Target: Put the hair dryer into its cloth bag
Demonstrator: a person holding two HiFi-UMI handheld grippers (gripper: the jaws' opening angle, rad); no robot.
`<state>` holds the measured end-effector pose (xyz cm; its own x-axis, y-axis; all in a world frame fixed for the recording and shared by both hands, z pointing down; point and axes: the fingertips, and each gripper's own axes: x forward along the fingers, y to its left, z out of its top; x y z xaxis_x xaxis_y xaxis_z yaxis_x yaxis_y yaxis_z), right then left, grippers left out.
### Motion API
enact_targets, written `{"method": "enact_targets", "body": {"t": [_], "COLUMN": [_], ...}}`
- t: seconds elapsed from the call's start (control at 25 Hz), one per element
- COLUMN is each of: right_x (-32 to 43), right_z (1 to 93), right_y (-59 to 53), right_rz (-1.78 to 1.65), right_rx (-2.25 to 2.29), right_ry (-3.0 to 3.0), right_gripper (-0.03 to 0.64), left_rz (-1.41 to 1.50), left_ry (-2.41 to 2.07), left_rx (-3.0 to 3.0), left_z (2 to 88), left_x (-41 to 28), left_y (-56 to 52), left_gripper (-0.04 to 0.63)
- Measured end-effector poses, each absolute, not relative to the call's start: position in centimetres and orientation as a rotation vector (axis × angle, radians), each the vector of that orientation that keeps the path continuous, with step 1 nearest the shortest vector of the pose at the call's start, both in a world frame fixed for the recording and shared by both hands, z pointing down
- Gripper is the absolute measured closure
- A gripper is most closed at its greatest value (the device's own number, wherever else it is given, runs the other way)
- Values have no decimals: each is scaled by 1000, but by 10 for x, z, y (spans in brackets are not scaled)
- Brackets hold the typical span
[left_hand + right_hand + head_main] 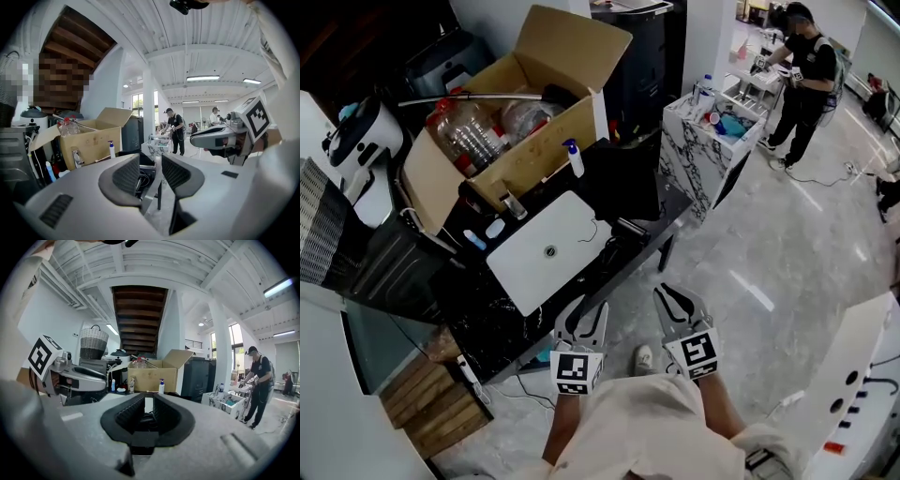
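Note:
A white, flat rectangular piece that looks like the cloth bag (546,251) lies on the black table (487,319), with a thin cord beside it. A dark item (628,228) at the table's right edge is too indistinct to name, so I cannot pick out the hair dryer for certain. Both grippers hang over the floor in front of the table, side by side and apart from the bag. My left gripper (586,314) (151,171) is shut and holds nothing. The right gripper (670,292) (149,411) has its jaws close together, also with nothing in them.
An open cardboard box (520,122) with plastic bottles stands at the table's back, and a pump bottle (574,157) is beside it. A marble-patterned cart (712,141) and a standing person (802,75) are at the far right. A white counter (862,375) borders the near right.

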<state>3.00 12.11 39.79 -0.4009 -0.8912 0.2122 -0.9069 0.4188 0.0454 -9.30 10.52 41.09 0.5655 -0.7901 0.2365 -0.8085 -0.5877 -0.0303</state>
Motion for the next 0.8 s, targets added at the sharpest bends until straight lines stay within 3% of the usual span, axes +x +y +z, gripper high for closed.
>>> {"method": "enact_targets", "body": {"t": [0.44, 0.8], "right_x": [67, 86], "right_z": [405, 414], "right_y": [63, 37], "right_rz": [33, 153], "right_rx": [1506, 1524], "right_ry": [-2525, -2534], "right_gripper": [578, 578], "left_rz": [389, 426], "left_ry": [-1439, -1455], "left_rx": [2673, 2639], "left_z": [416, 426], "left_x": [-56, -42], "left_y": [55, 35], "left_gripper": [449, 449]}}
